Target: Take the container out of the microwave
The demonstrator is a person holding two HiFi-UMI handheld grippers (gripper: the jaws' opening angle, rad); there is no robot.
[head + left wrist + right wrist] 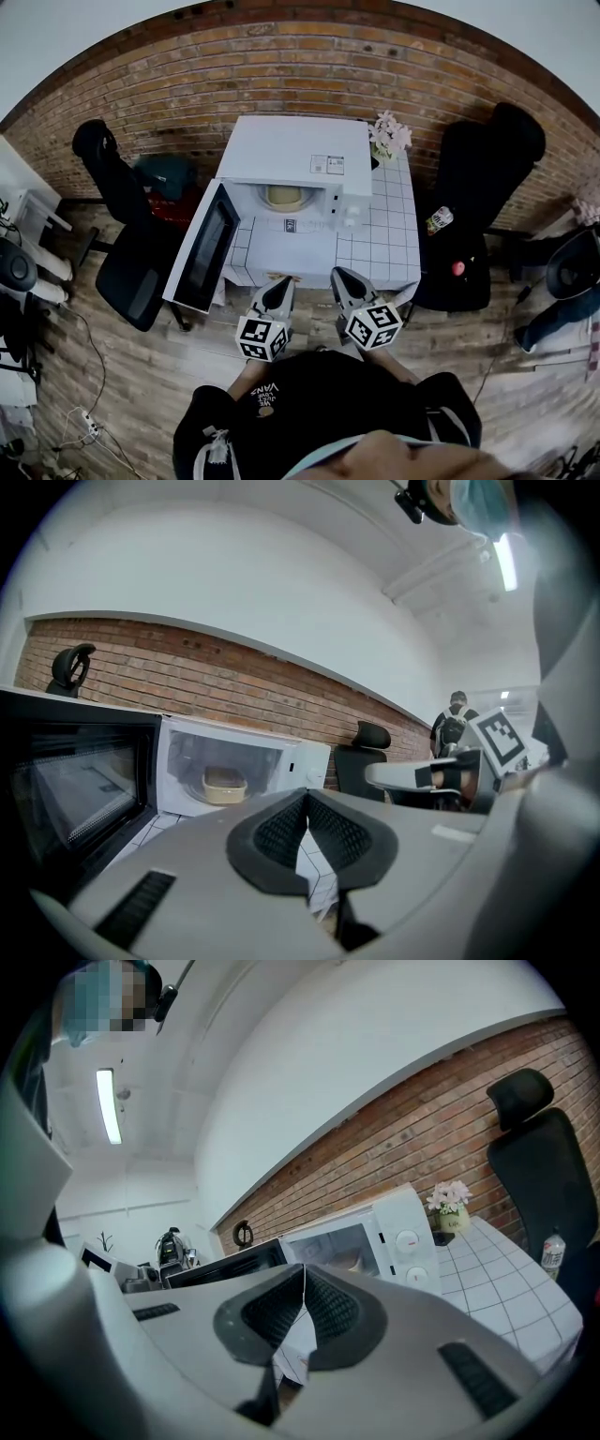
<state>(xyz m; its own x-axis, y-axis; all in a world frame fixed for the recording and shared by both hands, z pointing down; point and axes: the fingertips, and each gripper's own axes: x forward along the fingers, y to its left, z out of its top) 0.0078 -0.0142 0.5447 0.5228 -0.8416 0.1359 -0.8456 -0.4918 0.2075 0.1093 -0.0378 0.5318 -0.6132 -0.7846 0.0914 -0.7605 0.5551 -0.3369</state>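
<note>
Your left gripper (282,285): jaws pressed together, nothing between them — near the front edge of the white tiled table (394,234).
Your right gripper (341,277): closed too, empty.
Beige round container (280,196): inside the white box-shaped microwave (300,150) — its dark-glass door (208,246) swung open leftward.

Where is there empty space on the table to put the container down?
Bare tiles lie on the table right of the microwave, in front of the flower pot, out to the table's right edge. The left side is crowded: the open door sticks out there.
</note>
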